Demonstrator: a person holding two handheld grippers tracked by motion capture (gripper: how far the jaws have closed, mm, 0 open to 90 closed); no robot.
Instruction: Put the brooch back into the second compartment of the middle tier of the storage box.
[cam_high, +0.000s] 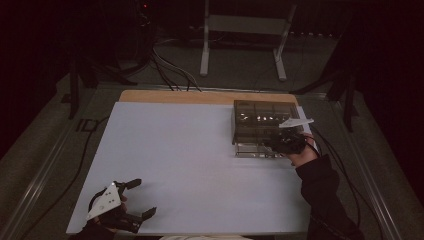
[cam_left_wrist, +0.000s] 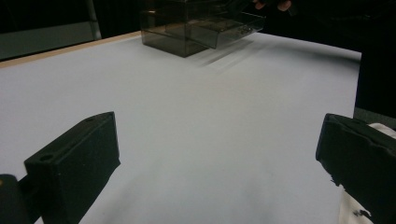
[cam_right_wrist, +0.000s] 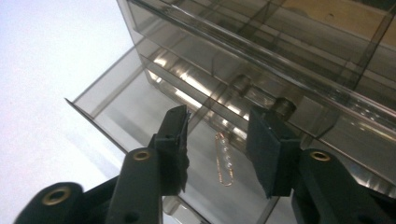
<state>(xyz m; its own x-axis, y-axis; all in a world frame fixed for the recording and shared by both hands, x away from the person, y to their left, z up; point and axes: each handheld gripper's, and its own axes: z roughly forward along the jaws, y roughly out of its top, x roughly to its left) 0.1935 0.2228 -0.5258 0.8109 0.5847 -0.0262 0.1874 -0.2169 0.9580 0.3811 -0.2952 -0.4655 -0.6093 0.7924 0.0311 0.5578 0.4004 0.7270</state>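
Drawer organiser (cam_high: 262, 127), right gripper (cam_right_wrist: 217, 135) jaws apart over paperclip (cam_right_wrist: 223, 160)

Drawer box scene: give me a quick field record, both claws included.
surface: white table
box: smoky clear drawer box, far right of the table
drawer: lower drawer pulled open
contents: one paper clip in the drawer
right claw: open, jaws either side of the clip, above it
left claw: open, near left corner, holding nothing

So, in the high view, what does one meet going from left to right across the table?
Left gripper, fingers apart, at the near left corner → bare white table surface → smoky clear drawer box → right gripper at the box's front.
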